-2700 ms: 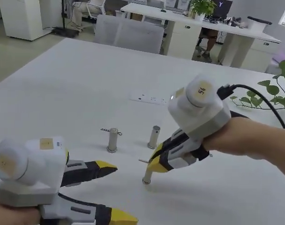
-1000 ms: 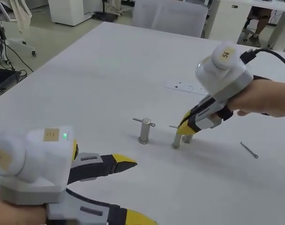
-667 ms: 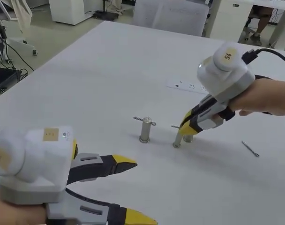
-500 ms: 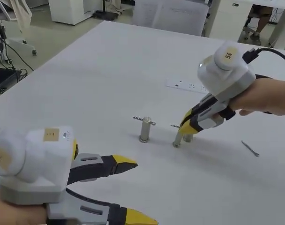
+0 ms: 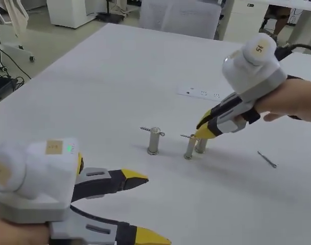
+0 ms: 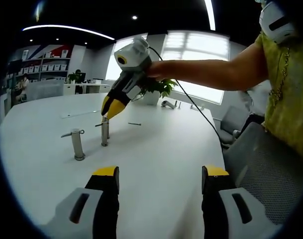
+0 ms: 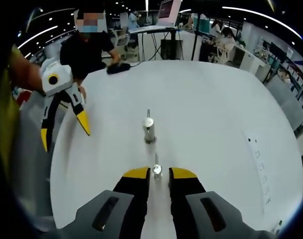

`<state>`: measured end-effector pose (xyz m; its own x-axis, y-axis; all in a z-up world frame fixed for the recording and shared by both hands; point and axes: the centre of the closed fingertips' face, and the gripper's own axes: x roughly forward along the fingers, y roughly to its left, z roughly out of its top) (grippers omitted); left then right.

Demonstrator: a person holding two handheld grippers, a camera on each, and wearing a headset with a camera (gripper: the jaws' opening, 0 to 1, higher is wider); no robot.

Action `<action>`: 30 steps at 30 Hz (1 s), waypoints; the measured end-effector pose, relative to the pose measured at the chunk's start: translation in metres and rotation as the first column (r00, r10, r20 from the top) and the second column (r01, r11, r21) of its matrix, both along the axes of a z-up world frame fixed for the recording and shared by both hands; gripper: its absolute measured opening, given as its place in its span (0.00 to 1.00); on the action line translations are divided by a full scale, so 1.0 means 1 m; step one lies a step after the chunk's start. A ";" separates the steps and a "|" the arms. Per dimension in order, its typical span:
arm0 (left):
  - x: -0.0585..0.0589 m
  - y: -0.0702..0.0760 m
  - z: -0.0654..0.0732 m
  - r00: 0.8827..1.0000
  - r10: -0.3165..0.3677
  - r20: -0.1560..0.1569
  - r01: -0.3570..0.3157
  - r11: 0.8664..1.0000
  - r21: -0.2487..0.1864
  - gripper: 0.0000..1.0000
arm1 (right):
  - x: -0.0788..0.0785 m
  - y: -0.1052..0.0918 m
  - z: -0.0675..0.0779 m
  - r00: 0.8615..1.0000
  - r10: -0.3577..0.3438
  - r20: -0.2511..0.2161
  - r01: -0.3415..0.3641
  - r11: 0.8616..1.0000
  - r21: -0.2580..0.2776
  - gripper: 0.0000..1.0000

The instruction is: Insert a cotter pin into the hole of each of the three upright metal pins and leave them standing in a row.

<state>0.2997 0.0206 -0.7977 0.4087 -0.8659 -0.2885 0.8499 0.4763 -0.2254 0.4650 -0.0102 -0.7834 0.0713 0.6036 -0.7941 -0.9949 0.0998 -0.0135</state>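
A white workbench (image 5: 94, 92) stands in an open office. Three upright metal pins (image 5: 153, 141) stand in a row near its middle, and a loose cotter pin (image 5: 266, 159) lies to their right. The right gripper (image 5: 202, 128) slants down from the right, its tips just above the middle pin (image 5: 190, 147). Its jaws are narrowly parted; it's unclear whether they pinch anything. The left gripper (image 5: 152, 209) is held low and near, its jaws spread wide.

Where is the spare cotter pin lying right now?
In the head view, the cotter pin lies flat on the table at the right, apart from and right of the metal pins.
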 end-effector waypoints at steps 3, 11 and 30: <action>0.000 -0.001 0.001 1.000 -0.002 0.003 0.002 1.000 0.000 0.67 | 0.002 -0.005 0.017 0.999 -0.032 0.023 0.030 0.998 0.057 0.17; 0.004 -0.002 0.007 1.000 0.006 0.009 -0.006 1.000 -0.011 0.67 | 0.020 -0.040 0.028 0.983 -0.181 0.030 0.174 0.970 0.172 0.18; 0.007 0.004 0.006 0.999 0.031 -0.020 -0.031 0.999 0.006 0.66 | 0.026 -0.028 -0.034 0.940 -0.342 0.007 0.323 0.894 0.312 0.24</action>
<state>0.3067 0.0246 -0.7918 0.4298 -0.8511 -0.3014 0.8299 0.5039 -0.2396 0.4909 -0.0384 -0.8171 0.3512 0.7463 -0.5654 -0.9013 0.4330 0.0116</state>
